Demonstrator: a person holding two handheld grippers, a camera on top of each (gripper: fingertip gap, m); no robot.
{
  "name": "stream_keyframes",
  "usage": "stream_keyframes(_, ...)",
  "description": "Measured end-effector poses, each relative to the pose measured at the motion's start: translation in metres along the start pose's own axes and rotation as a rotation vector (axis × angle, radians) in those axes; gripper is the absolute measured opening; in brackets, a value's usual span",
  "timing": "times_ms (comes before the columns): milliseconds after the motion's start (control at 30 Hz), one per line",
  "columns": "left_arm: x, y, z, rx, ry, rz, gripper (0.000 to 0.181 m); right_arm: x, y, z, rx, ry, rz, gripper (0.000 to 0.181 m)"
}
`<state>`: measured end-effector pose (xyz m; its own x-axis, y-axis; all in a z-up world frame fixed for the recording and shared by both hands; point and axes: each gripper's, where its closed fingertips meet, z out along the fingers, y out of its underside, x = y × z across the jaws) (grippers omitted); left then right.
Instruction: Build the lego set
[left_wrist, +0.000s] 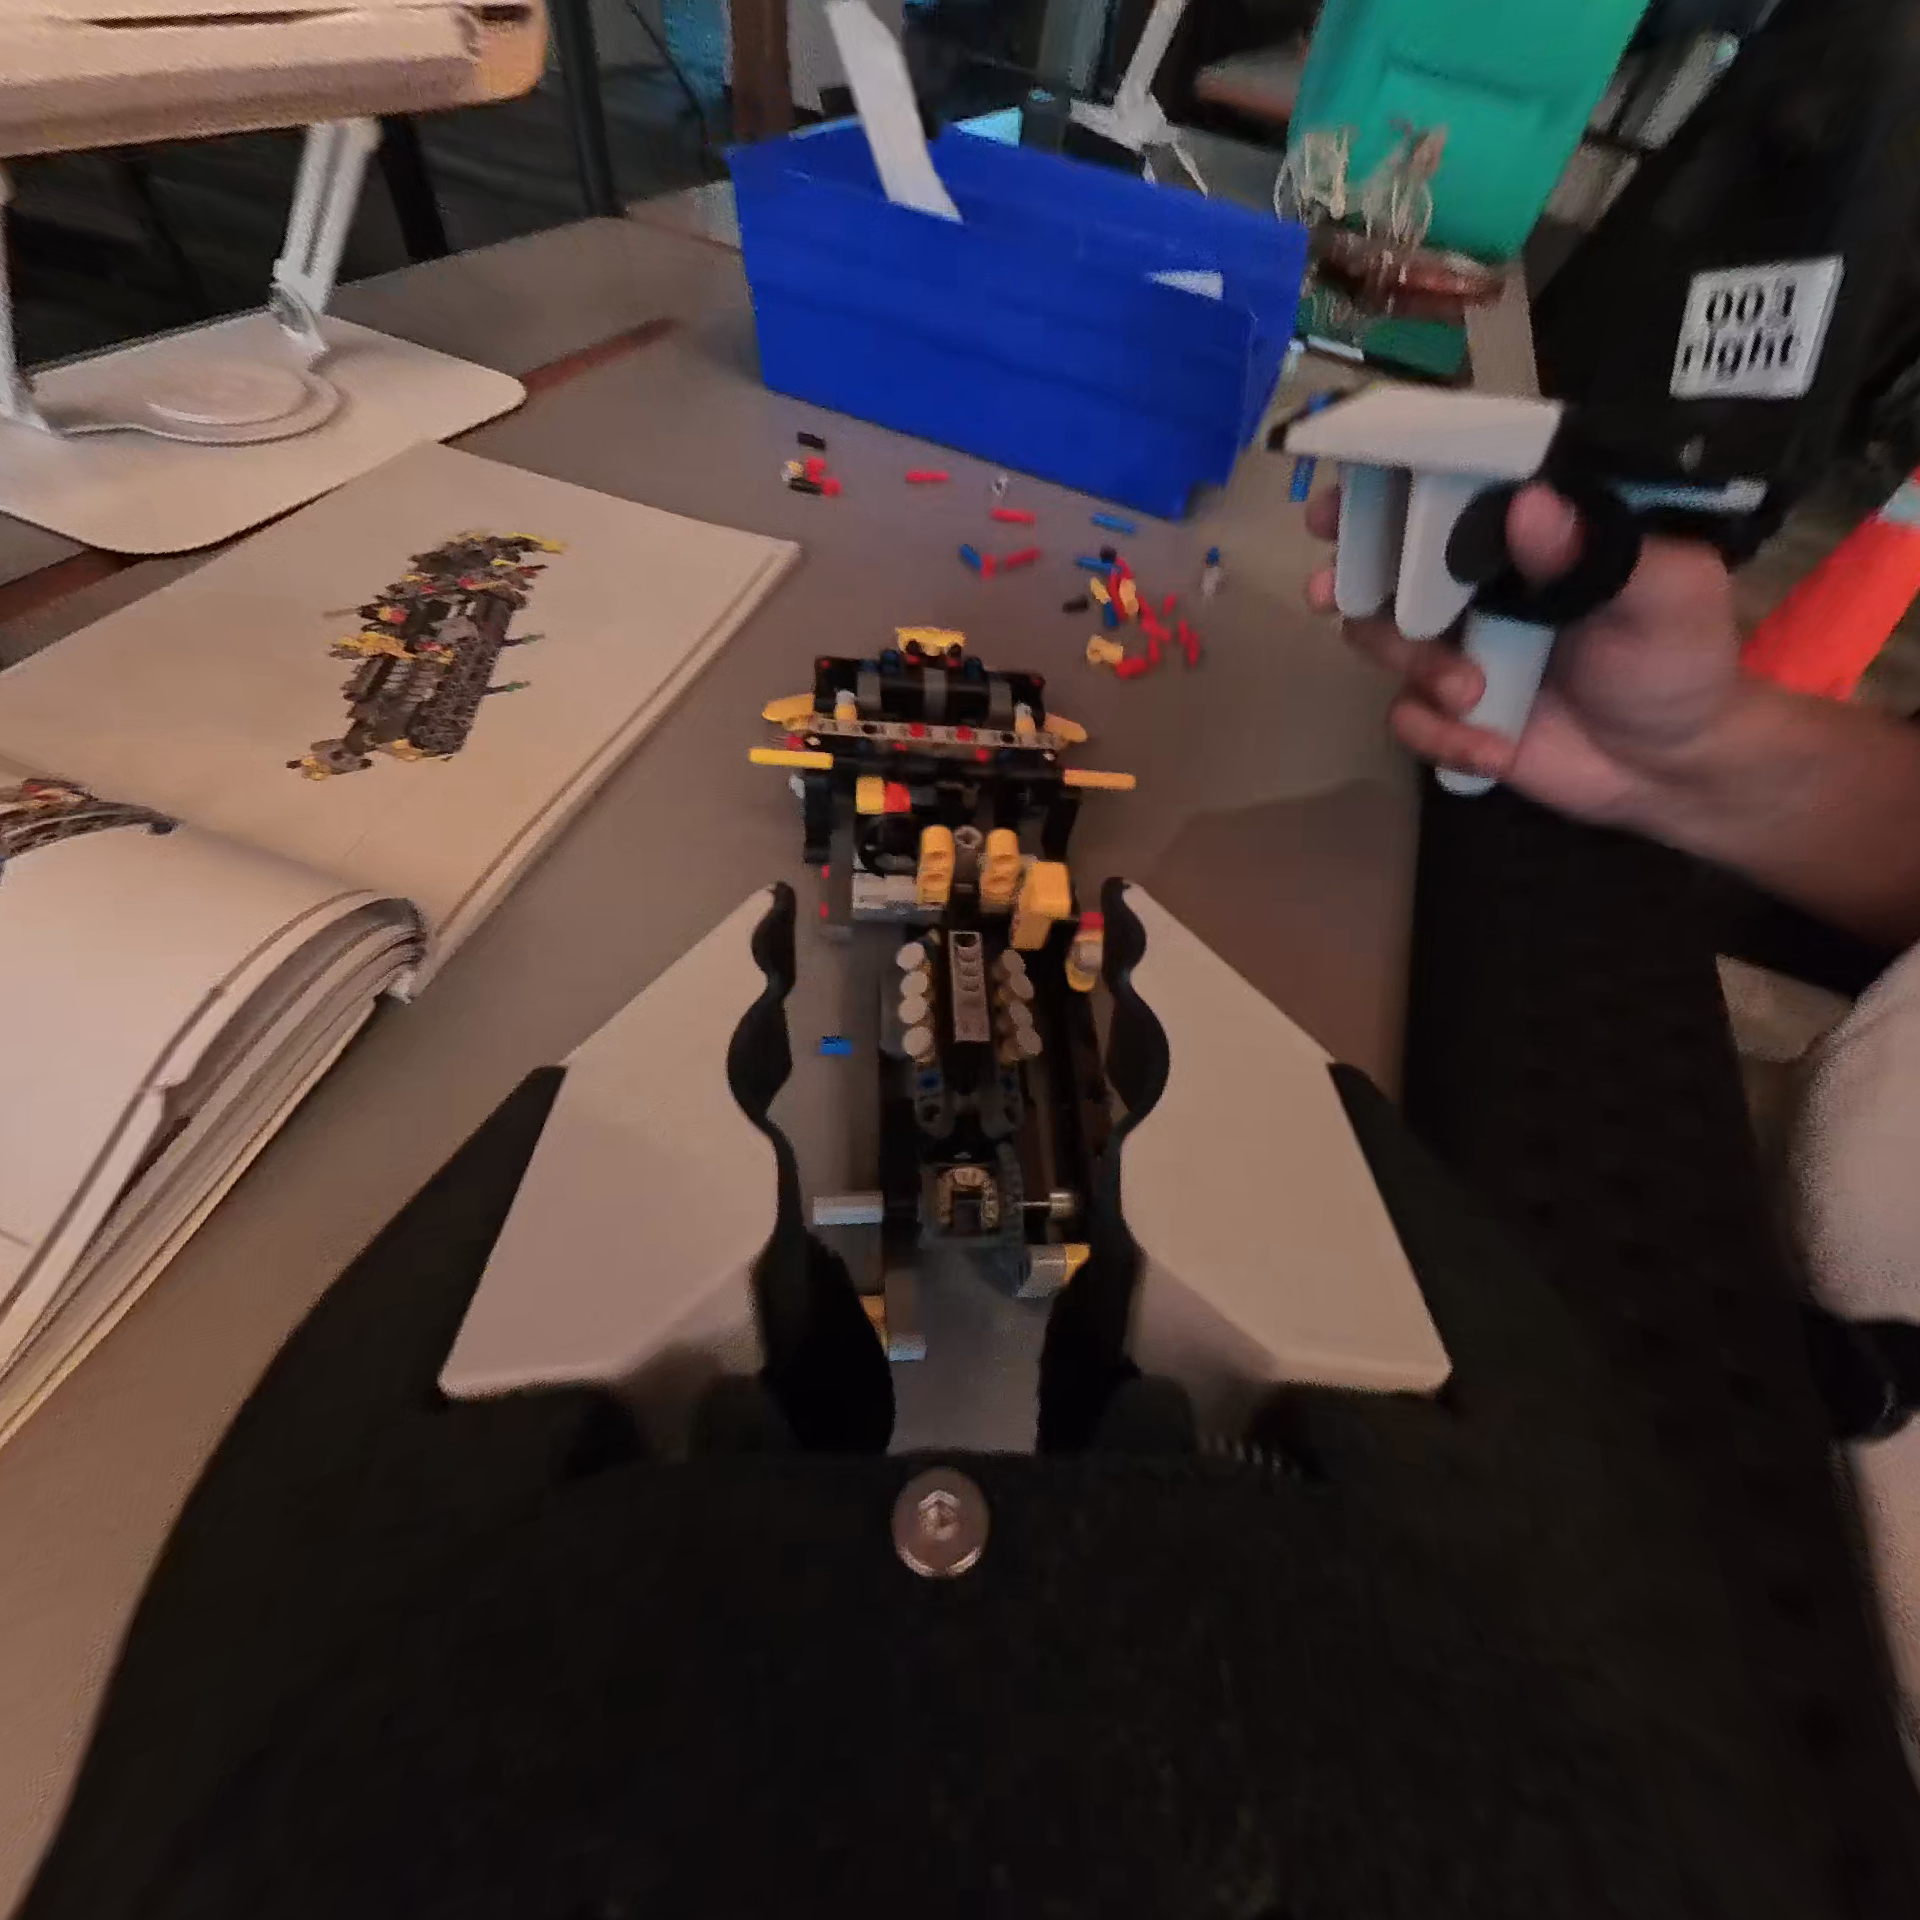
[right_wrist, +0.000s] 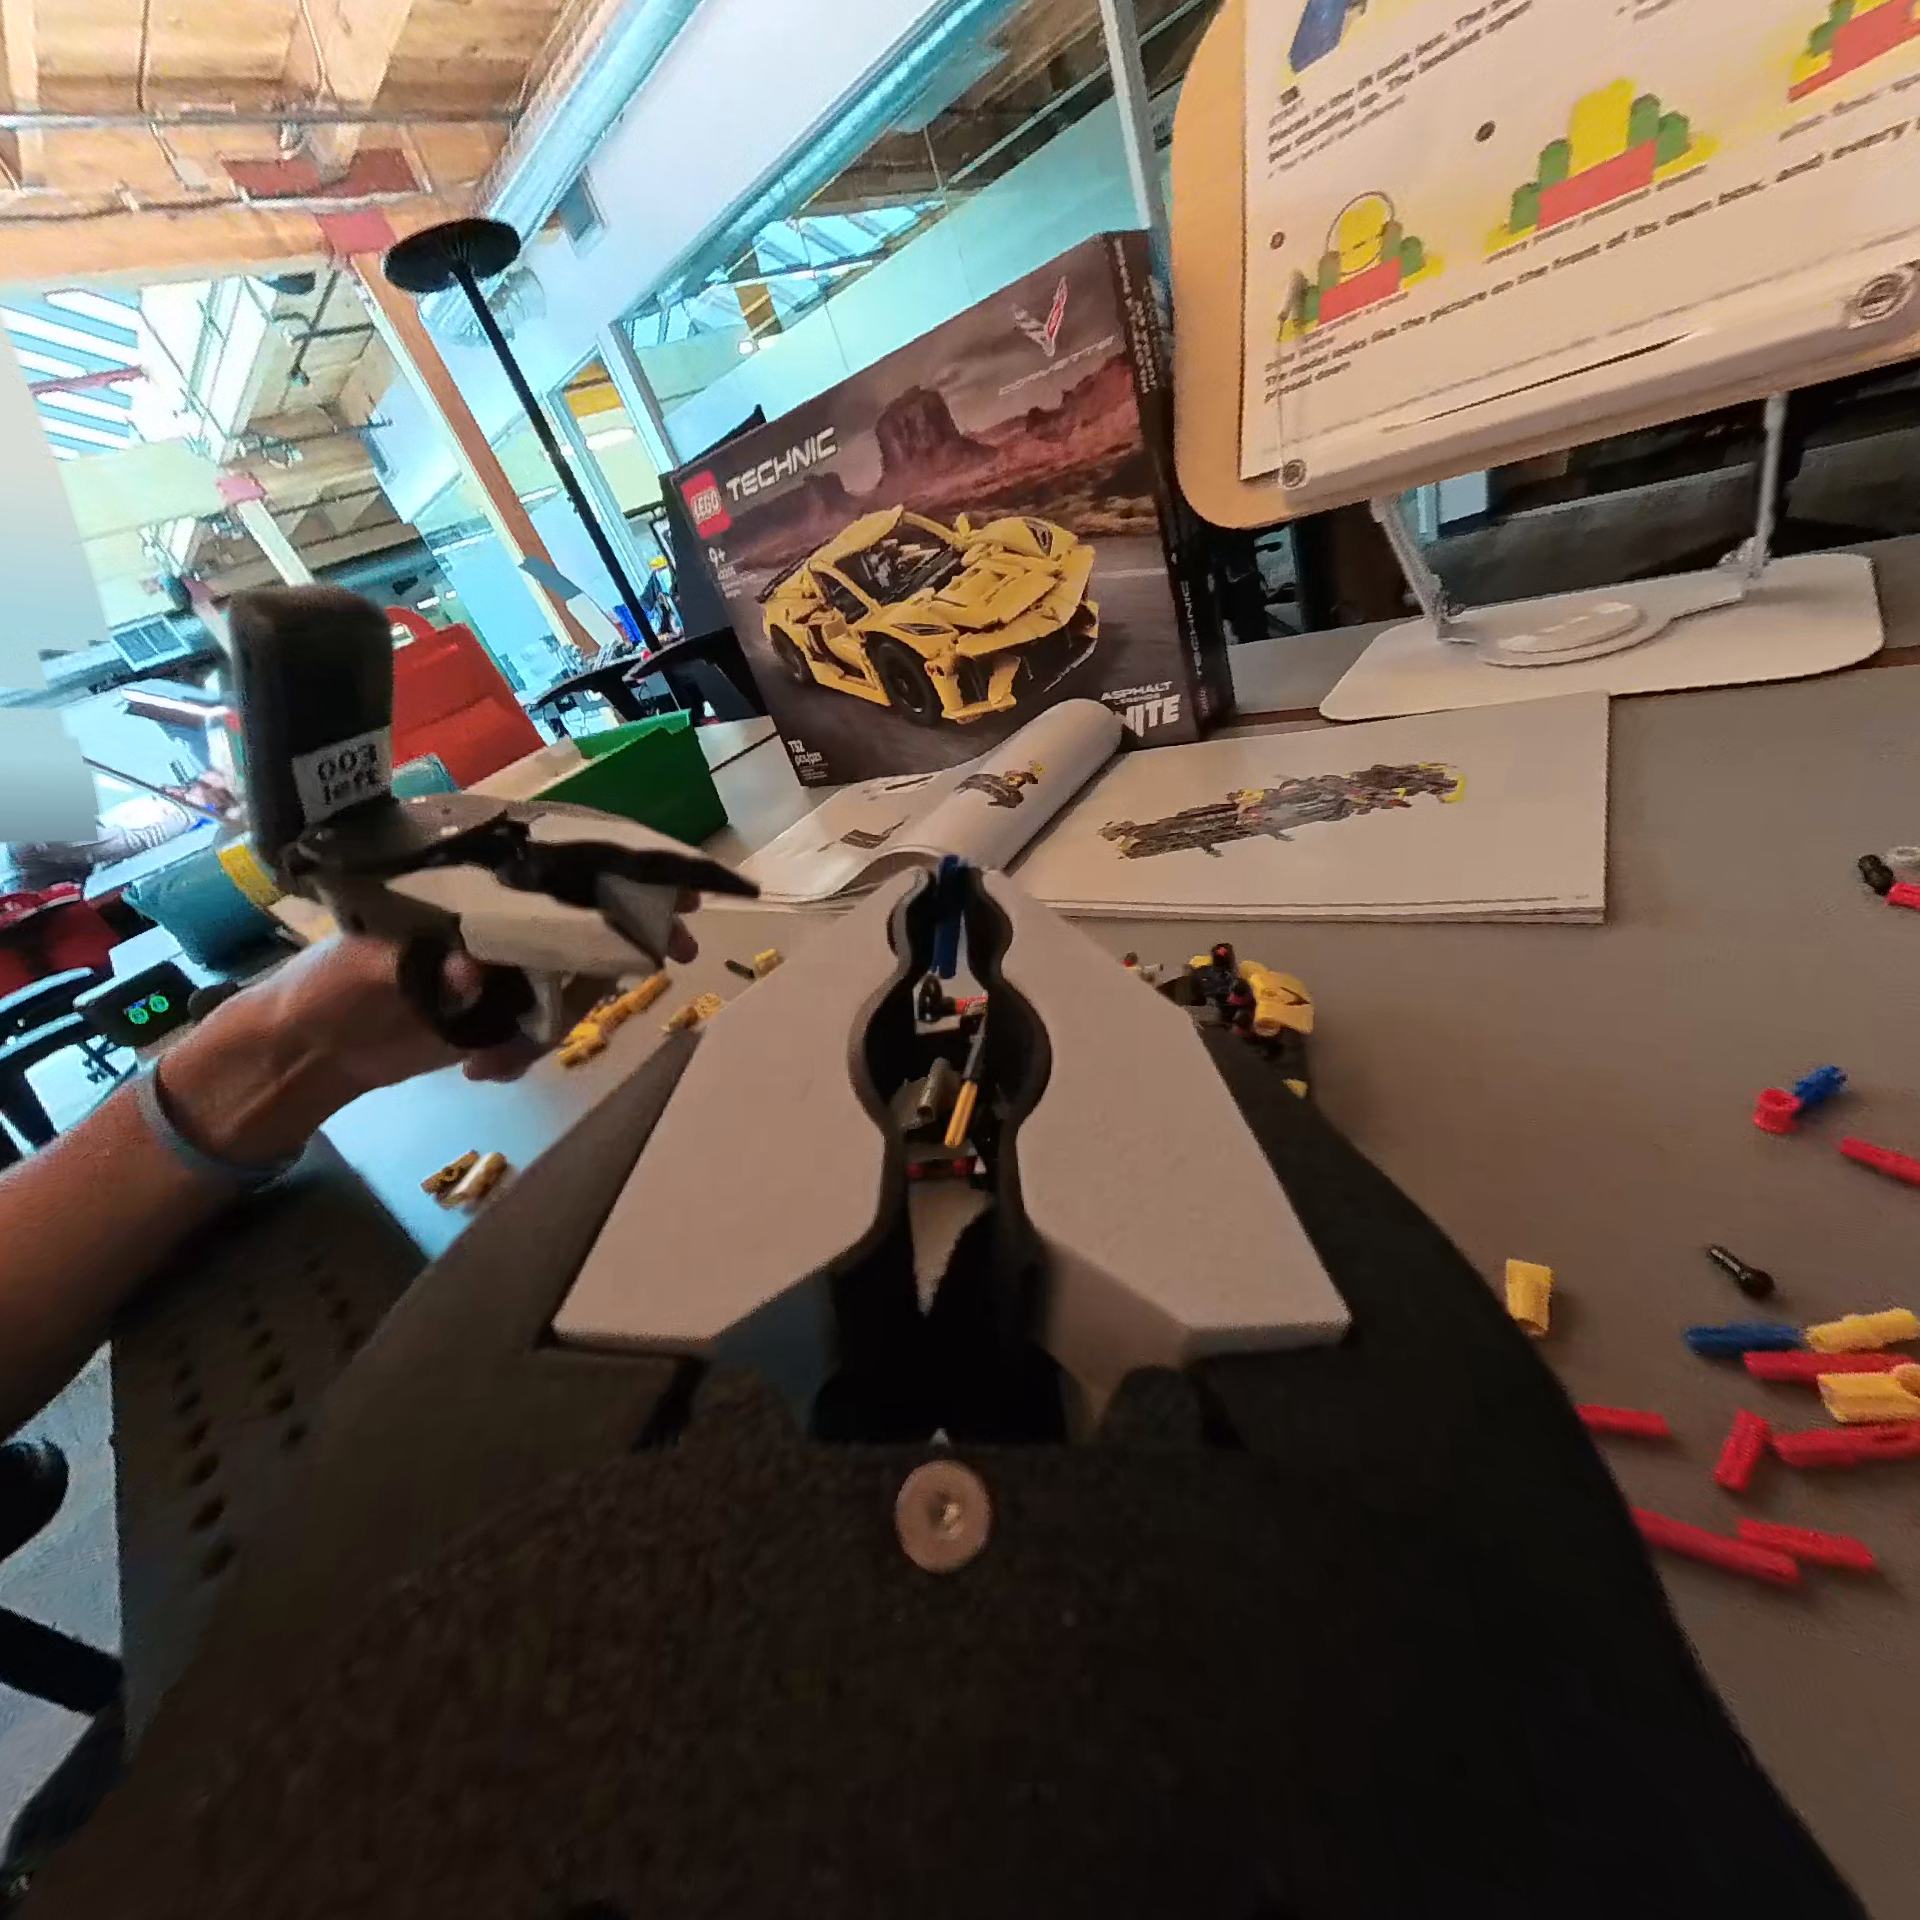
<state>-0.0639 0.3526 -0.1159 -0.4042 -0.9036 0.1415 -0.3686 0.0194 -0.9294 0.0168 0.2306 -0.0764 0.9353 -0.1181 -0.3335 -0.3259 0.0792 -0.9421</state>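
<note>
Between the spread fingers of the left gripper (left_wrist: 945, 935), the half-built lego chassis (left_wrist: 956, 935) lies on the surface, while the right gripper (right_wrist: 951, 894) pinches a blue pin (right_wrist: 948, 914), which next, I judge, needs aligning with a chassis hole.

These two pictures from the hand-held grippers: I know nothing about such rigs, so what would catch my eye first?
Probably the half-built black and yellow lego car chassis on the grey table, lying between the open fingers of the left gripper. Next, the right gripper pinching a small blue pin at its tips. Behind stand the set's box with a yellow car, and an open instruction booklet.
</note>
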Motion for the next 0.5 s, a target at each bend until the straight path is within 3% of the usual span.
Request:
stream_keyframes(233, -0.021, -0.015, -0.012, 0.076, -0.135, -0.009, 0.059, 0.0, 0.009, 0.02, -0.058, 0.008, -0.042, 0.003)
stream_keyframes(500, -0.046, -0.022, -0.022, 0.194, -0.222, -0.011, 0.059, 0.034, -0.005, 0.049, -0.089, 0.073, -0.104, 0.004)
